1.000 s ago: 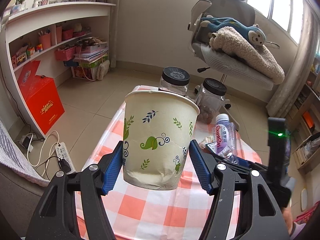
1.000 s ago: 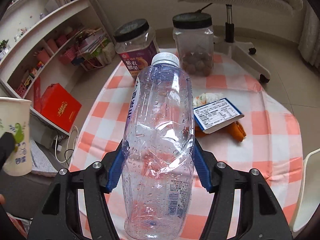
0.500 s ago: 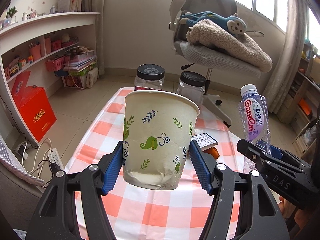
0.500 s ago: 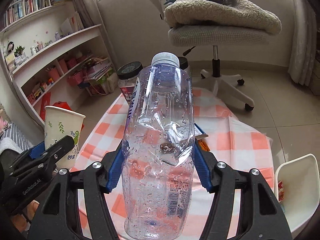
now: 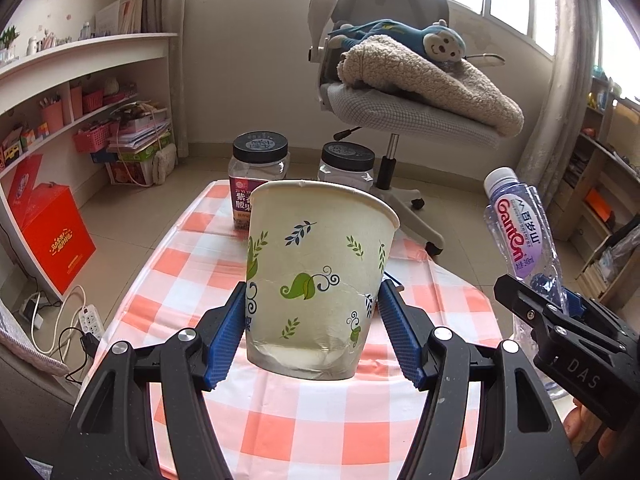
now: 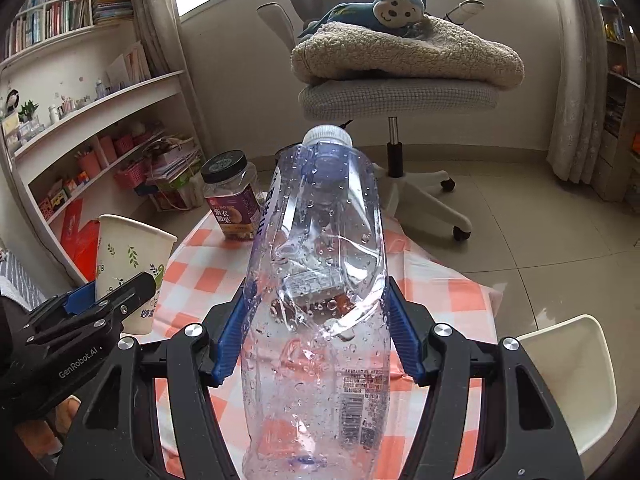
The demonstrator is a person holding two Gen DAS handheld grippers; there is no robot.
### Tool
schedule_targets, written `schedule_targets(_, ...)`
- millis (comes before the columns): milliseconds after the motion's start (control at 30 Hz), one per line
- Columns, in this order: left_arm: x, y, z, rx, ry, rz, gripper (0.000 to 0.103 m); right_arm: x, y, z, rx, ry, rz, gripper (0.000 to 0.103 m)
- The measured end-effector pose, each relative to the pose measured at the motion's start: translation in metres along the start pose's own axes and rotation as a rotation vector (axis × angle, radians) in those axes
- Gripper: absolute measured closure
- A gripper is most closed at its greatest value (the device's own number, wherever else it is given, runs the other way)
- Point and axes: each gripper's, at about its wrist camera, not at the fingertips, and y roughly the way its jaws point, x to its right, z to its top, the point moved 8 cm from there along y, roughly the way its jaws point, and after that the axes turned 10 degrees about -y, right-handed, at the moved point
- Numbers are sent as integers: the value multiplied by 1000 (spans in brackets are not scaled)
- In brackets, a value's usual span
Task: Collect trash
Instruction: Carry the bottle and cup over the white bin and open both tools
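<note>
My left gripper (image 5: 312, 332) is shut on a white paper cup (image 5: 316, 276) printed with green leaves, held upright above the checked tablecloth (image 5: 192, 264). My right gripper (image 6: 314, 328) is shut on a crumpled clear plastic bottle (image 6: 320, 280) with a white cap, also lifted over the table. In the left wrist view the bottle (image 5: 520, 232) shows at the right edge in the right gripper. In the right wrist view the cup (image 6: 128, 264) stands at the left in the left gripper. A snack wrapper (image 6: 316, 288) on the table shows dimly through the bottle.
Two black-lidded jars (image 5: 260, 176) (image 5: 348, 168) stand at the table's far end. An office chair (image 5: 400, 92) with a blanket and a toy monkey is behind it. A white bin (image 6: 568, 380) sits low right of the table. Shelves (image 5: 80, 92) and a red box (image 5: 48, 236) line the left wall.
Both grippers have drawn back and swung with their loads; the views have tilted up from the tabletop toward the chair and window. The bottle and cup now appear side by side.
</note>
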Motion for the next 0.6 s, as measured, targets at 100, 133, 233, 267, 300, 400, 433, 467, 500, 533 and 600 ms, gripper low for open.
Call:
schedule_targets(100, 10, -1, -2, 7, 15, -13, 39, 6, -4, 0, 5, 4, -12, 43)
schedule_targets(133, 13, -1, -3, 10, 19, -16, 39, 8, -4, -1, 3, 5, -15, 43)
schedule_targets(233, 19, -2, -5, 17, 29, -25, 39, 12, -6, -4, 1, 6, -13, 43)
schedule_targets(267, 20, -2, -6, 17, 32, -27, 39, 13, -7, -5, 4, 7, -16, 43)
schedule_targets(300, 21, -3, -6, 18, 34, -28, 39, 14, -9, -5, 8, 9, -21, 43)
schedule_targets(400, 24, -3, -5, 21, 35, -34, 39, 22, -14, -4, 20, 16, -39, 43)
schedule_targets(433, 25, -4, -5, 22, 36, -36, 39, 25, -16, -5, 21, 20, -44, 43)
schedule_targets(467, 27, -4, -5, 22, 37, -39, 39, 28, -17, -5, 22, 25, -49, 43)
schedule_targets(500, 29, -4, -6, 23, 39, -42, 39, 31, -18, -6, 22, 30, -53, 43)
schedule_targets(533, 32, -4, -6, 23, 41, -45, 39, 34, -20, -7, 22, 34, -58, 43)
schedule_targets(600, 37, -4, -8, 23, 46, -53, 39, 40, -22, -8, 21, 41, -68, 43)
